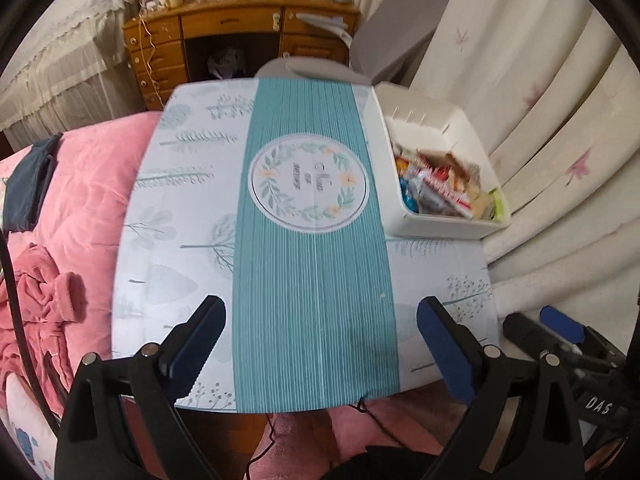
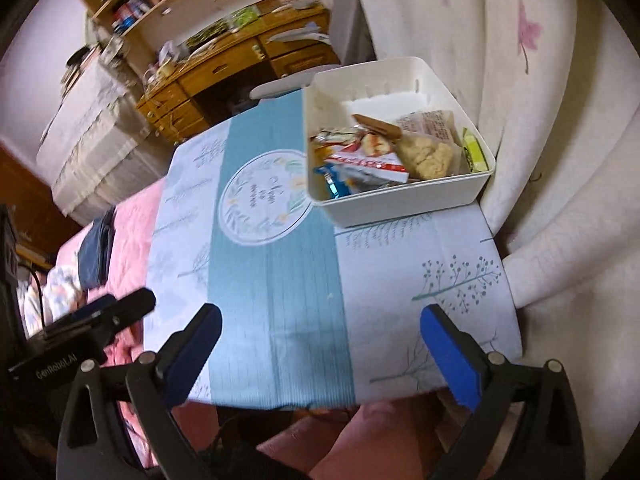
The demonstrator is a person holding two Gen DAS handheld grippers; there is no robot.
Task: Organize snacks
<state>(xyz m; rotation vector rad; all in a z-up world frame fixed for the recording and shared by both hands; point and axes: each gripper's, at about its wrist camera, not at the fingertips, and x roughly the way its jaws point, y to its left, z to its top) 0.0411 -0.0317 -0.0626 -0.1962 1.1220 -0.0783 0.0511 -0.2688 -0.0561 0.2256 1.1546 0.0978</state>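
Note:
A white plastic bin (image 1: 436,228) stands at the far right of the table and holds several wrapped snacks (image 1: 436,184). In the right wrist view the bin (image 2: 400,204) and its snacks (image 2: 384,156) are ahead and slightly right. My left gripper (image 1: 320,320) is open and empty above the table's near edge, well short of the bin. My right gripper (image 2: 320,324) is open and empty above the near edge too. The right gripper also shows at the right edge of the left wrist view (image 1: 560,328); the left gripper shows at the left of the right wrist view (image 2: 116,308).
The small table (image 1: 180,240) has a teal and pale blue leaf-print cover. A pink bedspread (image 1: 80,184) with a dark cloth lies to the left. White curtains (image 1: 540,100) hang close on the right. A wooden desk (image 1: 240,28) and grey chair stand behind.

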